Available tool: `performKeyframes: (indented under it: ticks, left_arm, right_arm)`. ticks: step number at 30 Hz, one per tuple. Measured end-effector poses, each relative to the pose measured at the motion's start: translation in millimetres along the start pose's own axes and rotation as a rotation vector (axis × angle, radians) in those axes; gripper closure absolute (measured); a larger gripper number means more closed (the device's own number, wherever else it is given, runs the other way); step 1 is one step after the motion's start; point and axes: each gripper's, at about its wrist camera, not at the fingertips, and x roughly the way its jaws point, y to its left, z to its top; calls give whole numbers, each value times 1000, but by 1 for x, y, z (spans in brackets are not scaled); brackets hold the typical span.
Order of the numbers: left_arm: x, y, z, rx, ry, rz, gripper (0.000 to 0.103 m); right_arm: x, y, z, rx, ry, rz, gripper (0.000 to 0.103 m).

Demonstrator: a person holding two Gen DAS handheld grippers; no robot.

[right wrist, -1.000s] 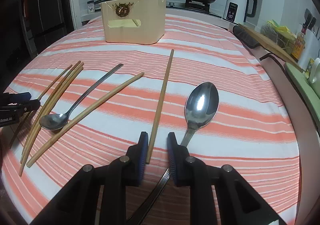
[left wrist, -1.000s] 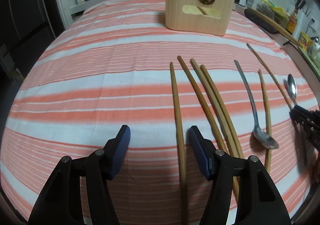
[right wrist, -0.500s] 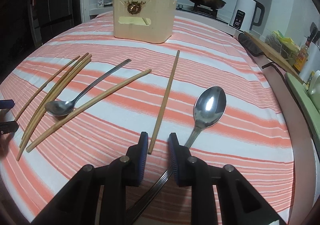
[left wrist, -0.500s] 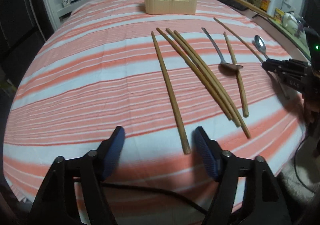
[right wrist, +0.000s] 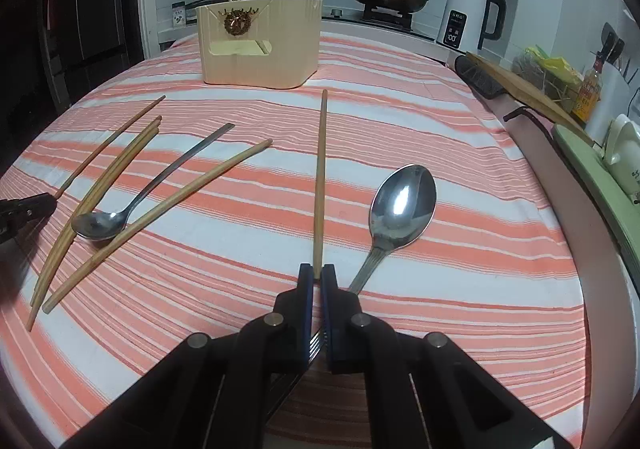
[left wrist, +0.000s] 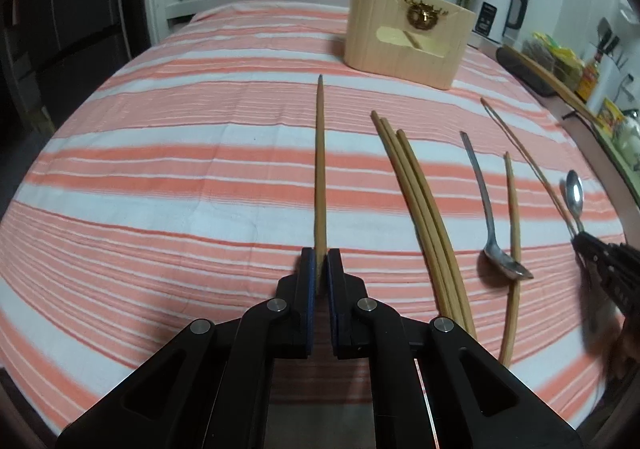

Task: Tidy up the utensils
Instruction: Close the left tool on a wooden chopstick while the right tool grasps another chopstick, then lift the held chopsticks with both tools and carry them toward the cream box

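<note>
My left gripper point(left wrist: 320, 265) points down at the striped tablecloth, its jaws closing tight on the near end of the leftmost wooden chopstick point(left wrist: 320, 169). My right gripper point(right wrist: 317, 275) is closing too, pads pinching the near tip of another chopstick point(right wrist: 321, 177). A large spoon point(right wrist: 404, 205) lies just to its right, and fork tines point(right wrist: 316, 345) show beneath the fingers. Between the grippers lie three bundled chopsticks point(left wrist: 420, 209), a small spoon point(left wrist: 492, 237) and one more chopstick point(left wrist: 514, 217). The beige utensil holder point(left wrist: 404, 41) stands at the far end.
A white kettle point(right wrist: 468, 17), a pan and a pot stand on the counter behind the table. A wooden board point(right wrist: 532, 93) and bottles line the right edge. The striped cloth point(left wrist: 160, 169) left of the held chopstick is bare.
The left gripper shifted over the leftmost chopstick and went from wide open to shut on its near end. The right gripper's narrow gap shut on its chopstick's tip.
</note>
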Motion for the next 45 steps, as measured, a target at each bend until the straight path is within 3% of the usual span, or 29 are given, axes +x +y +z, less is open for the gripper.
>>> performKeyframes:
  ticks: [1,3,5,9,17,22,24,26,27,34,45]
  left_arm:
    - [0,-1,0,15,5,-4,93]
    - [-2,-2,-2,50,14,-32,74]
    - [-4,-3,-5,77,27,-48,33]
    - [-12,2,-17,124,30,-50,29]
    - [-14,4,-23,135,-27,-48,29]
    - [-12,6,-18,110,-19,-41,33]
    - [-9,6,-12,94,-14,-32,46]
    - [-7,7,-9,82,-18,-29,89]
    - [-6,7,-8,78,-17,-39,96]
    - [-15,4,-14,89,-69,-47,100]
    - [-66,9,10,66,-166,-106,100]
  right_arm:
    - [0,-2,0,9,0,16,99]
    - [0,-6,-1,25,2,56,97]
    - [0,-8,-1,40,3,84,95]
    - [1,-7,-1,22,7,96,95]
    - [-2,6,-4,-53,-4,21,95]
    - [-3,8,-4,-62,-5,7,95]
    - [-2,8,-3,-68,-3,-1,95]
    - [-2,9,-3,-70,-1,-3,95]
    - [-2,9,-2,-69,0,-2,95]
    - [-4,6,-4,-49,-12,3,99]
    - [-45,2,11,-32,-160,-2,99]
